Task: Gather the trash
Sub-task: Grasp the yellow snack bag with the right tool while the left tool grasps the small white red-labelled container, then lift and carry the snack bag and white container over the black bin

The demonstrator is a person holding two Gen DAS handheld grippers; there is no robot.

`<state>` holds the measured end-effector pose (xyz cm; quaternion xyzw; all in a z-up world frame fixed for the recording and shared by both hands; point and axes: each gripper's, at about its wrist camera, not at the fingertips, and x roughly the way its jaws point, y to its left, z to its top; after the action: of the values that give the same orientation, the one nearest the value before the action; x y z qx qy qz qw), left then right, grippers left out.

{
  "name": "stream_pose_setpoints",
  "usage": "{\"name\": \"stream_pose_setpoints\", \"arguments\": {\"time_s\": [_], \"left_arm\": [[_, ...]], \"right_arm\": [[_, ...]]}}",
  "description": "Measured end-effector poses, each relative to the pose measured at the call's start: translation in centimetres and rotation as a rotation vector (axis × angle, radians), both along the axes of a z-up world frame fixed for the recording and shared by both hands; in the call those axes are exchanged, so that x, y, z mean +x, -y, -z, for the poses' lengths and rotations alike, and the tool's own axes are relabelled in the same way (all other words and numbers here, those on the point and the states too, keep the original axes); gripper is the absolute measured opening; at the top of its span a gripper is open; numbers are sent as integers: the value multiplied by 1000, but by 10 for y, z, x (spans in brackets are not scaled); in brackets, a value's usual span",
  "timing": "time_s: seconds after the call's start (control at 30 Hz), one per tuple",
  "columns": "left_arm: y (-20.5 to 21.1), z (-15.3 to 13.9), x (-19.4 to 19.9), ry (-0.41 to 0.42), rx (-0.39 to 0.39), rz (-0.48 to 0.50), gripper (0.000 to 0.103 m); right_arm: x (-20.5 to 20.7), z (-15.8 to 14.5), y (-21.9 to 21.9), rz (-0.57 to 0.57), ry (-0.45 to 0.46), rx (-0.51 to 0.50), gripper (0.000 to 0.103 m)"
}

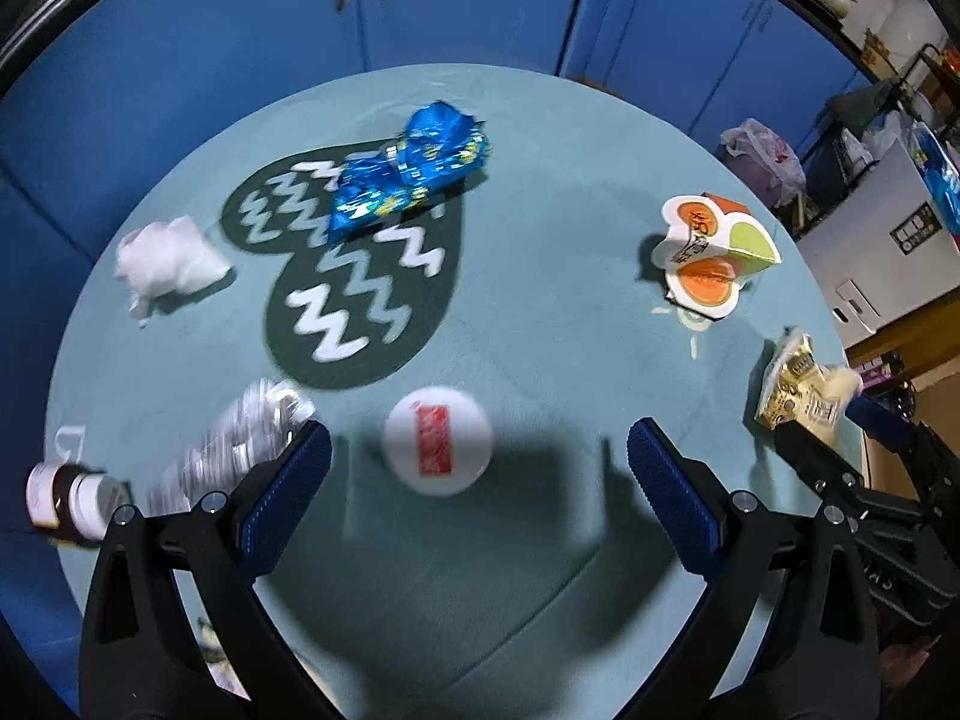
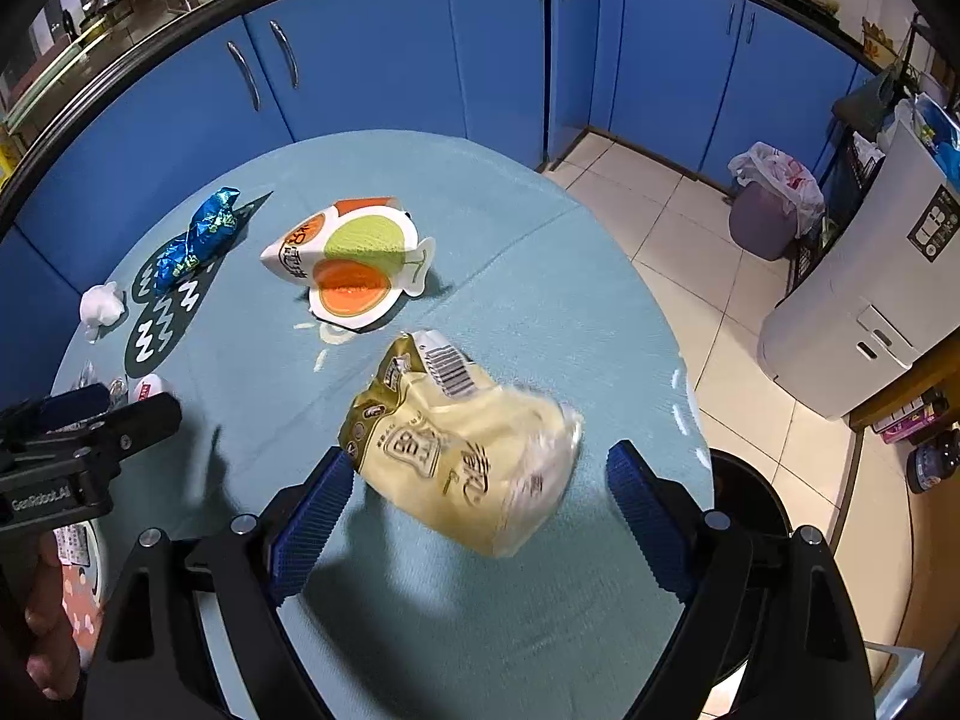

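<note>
On the round teal table (image 1: 540, 276) lie a crumpled blue wrapper (image 1: 408, 165), a white tissue wad (image 1: 165, 261), a white-orange-green carton (image 1: 711, 252), a clear crushed plastic piece (image 1: 240, 444), a white round lid with a red label (image 1: 438, 447) and a yellow snack bag (image 2: 462, 447). My left gripper (image 1: 480, 492) is open above the table, the white lid just ahead of its fingers. My right gripper (image 2: 474, 516) is open, the yellow bag lying between and ahead of its blue pads (image 2: 309, 516) without contact. The left gripper (image 2: 78, 438) also shows in the right wrist view.
A small brown bottle with a white label (image 1: 66, 501) sits at the table's left edge. A dark bin (image 2: 750, 498) stands below the table's right edge. Blue cabinets (image 2: 420, 48) ring the back; a lined purple bin (image 2: 768, 204) and a white appliance (image 2: 858, 312) stand on the tiled floor.
</note>
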<state>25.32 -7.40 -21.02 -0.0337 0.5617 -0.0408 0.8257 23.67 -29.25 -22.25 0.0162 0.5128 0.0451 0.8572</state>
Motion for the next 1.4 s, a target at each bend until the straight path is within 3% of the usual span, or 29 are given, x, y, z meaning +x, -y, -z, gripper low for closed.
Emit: {"name": "stream_pose_setpoints", "arguments": {"time_s": [0.1,0.3,0.4,0.47,0.53,0.63,0.67,0.97,1.4], "left_arm": [[-2,13,7,-63,-12,-3,87],[1,13,2,-29,30,14,80],[-4,12,-1,-24,47,-3,68],[-6,12,-3,-21,59,-2,62],[-6,11,-4,-22,56,-5,59],[-9,8,-5,-9,64,-11,41],[-9,7,-5,-15,55,0,41],[8,-1,-11,-21,62,18,41],[38,-27,-31,33,70,68,41]], "right_arm": [[2,2,0,2,-7,3,84],[1,8,-4,-8,-14,-26,84],[0,8,-8,-2,6,-79,65],[-2,7,-10,-21,5,-58,49],[-4,5,-10,-23,13,-72,40],[-7,3,-10,-36,14,-63,23],[-9,2,-11,-45,13,-58,19],[-19,-5,-7,-48,4,-23,15],[-45,-33,14,-13,39,-4,15]]}}
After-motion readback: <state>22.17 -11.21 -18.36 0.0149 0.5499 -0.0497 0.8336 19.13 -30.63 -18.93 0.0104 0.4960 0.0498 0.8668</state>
